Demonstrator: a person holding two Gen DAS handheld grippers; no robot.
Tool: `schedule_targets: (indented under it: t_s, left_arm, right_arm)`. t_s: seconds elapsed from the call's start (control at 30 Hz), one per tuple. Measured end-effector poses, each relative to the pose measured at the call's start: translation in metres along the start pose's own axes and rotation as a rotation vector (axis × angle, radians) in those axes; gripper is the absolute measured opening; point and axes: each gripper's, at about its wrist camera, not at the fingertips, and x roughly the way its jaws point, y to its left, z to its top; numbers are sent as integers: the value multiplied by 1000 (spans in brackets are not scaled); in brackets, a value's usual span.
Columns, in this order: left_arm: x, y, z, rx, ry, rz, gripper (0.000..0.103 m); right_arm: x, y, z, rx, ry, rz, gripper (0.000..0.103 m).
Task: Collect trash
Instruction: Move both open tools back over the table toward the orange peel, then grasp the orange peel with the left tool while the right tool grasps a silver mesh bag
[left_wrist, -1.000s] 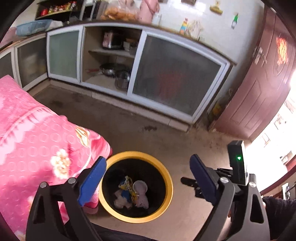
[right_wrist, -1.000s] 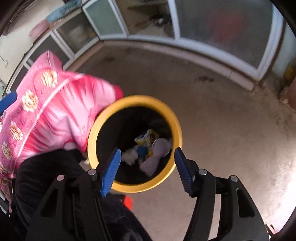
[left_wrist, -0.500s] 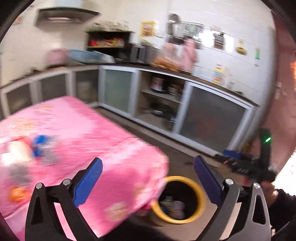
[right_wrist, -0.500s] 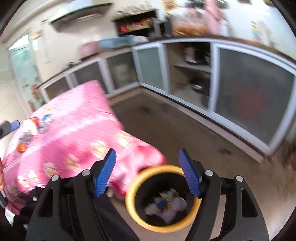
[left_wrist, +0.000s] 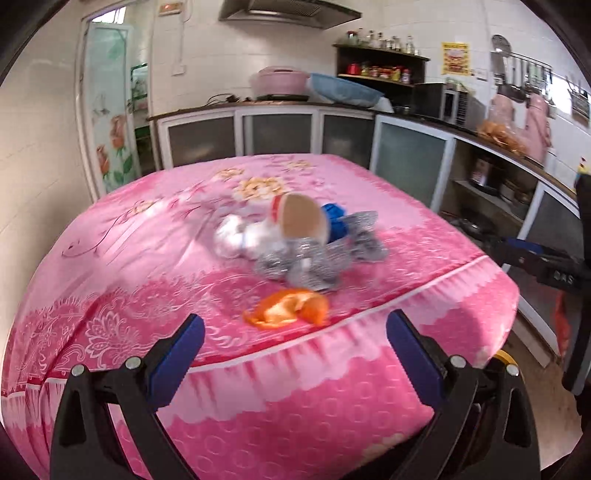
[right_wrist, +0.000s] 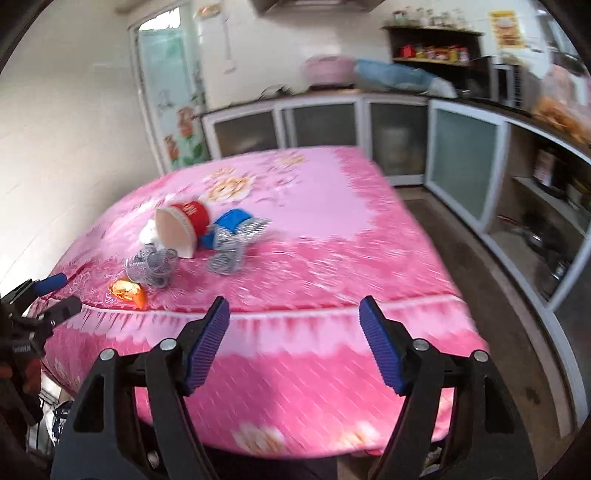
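Note:
Trash lies on a pink flowered tablecloth (left_wrist: 147, 258) (right_wrist: 332, 240). There is a red paper cup (left_wrist: 299, 218) (right_wrist: 181, 225) on its side, crumpled silver foil (left_wrist: 295, 262) (right_wrist: 153, 267), a blue wrapper (left_wrist: 334, 219) (right_wrist: 229, 221), a white tissue (left_wrist: 231, 236) and an orange wrapper (left_wrist: 288, 308) (right_wrist: 127, 290) nearest the front edge. My left gripper (left_wrist: 295, 328) is open and empty just short of that edge. My right gripper (right_wrist: 293, 308) is also open and empty, off to the right of the pile. Only the yellow rim of the bin (left_wrist: 504, 360) shows, low on the right.
White cabinets with frosted doors (left_wrist: 280, 133) (right_wrist: 461, 162) line the back and right walls under a crowded counter. Bare floor (right_wrist: 480, 266) runs between the table and the right cabinets. A glass door (left_wrist: 110, 110) stands at back left.
Both views have swung up and left from the yellow bin with trash inside to the table top. The bin has slid almost out of view. The right jaws stand wider apart.

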Motion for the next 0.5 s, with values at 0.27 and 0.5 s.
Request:
schedule_targets:
  t_s: [0.27, 0.5]
  left_arm:
    - [40, 3, 0, 4, 42, -9, 95]
    - [70, 6, 5, -31, 101, -56, 95]
  right_arm:
    - [58, 29, 24, -36, 68, 15, 69]
    - [84, 35, 31, -42, 104, 17, 69]
